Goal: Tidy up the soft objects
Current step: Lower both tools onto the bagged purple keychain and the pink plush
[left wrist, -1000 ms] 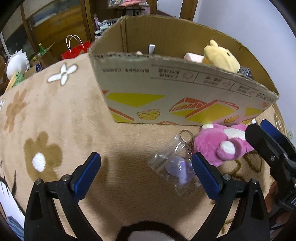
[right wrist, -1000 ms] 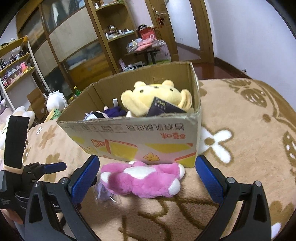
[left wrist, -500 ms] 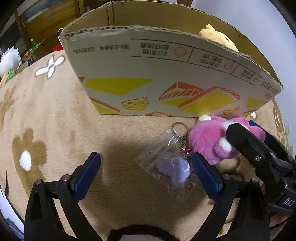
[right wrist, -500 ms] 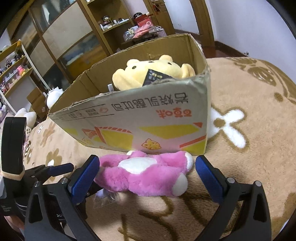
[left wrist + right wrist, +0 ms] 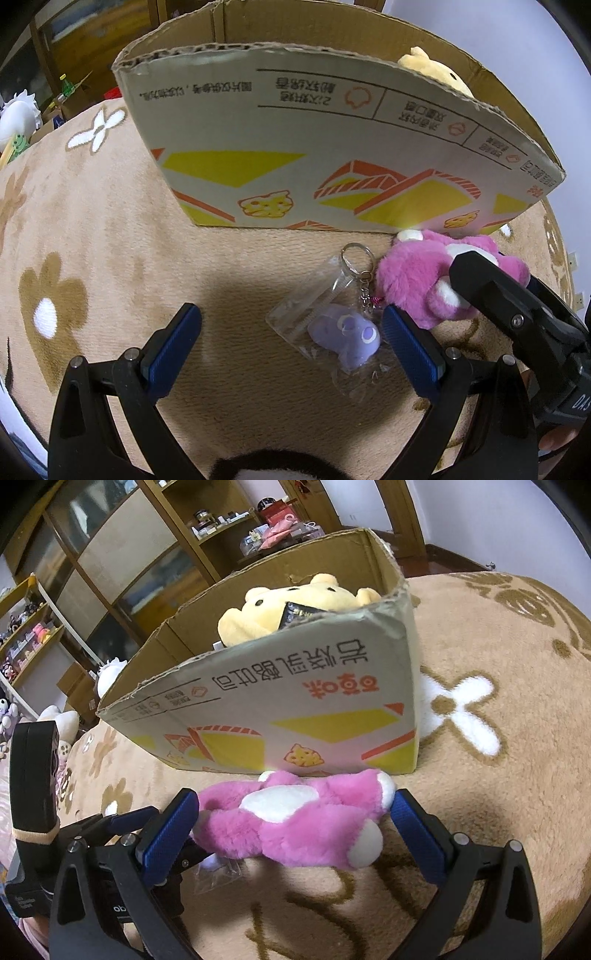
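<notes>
A pink and white plush point(image 5: 295, 823) lies on the tan carpet in front of the cardboard box point(image 5: 280, 716); it also shows in the left wrist view point(image 5: 424, 280). My right gripper point(image 5: 293, 834) is open with its jaws on either side of the plush. A small purple toy in a clear bag with a keyring point(image 5: 343, 328) lies left of the plush. My left gripper point(image 5: 291, 350) is open low over the carpet, the bag just inside its right finger. A yellow plush point(image 5: 280, 609) sits inside the box.
The box point(image 5: 332, 147) stands close ahead of both grippers. The flower-patterned carpet point(image 5: 498, 738) spreads all around. Wooden shelves and cabinets point(image 5: 110, 554) with more toys stand behind. A white plush point(image 5: 18, 114) lies at the far left.
Both grippers have moved forward and lower toward the box. The right gripper's jaws now bracket the pink plush. The bagged purple toy sits nearer the left gripper's right finger.
</notes>
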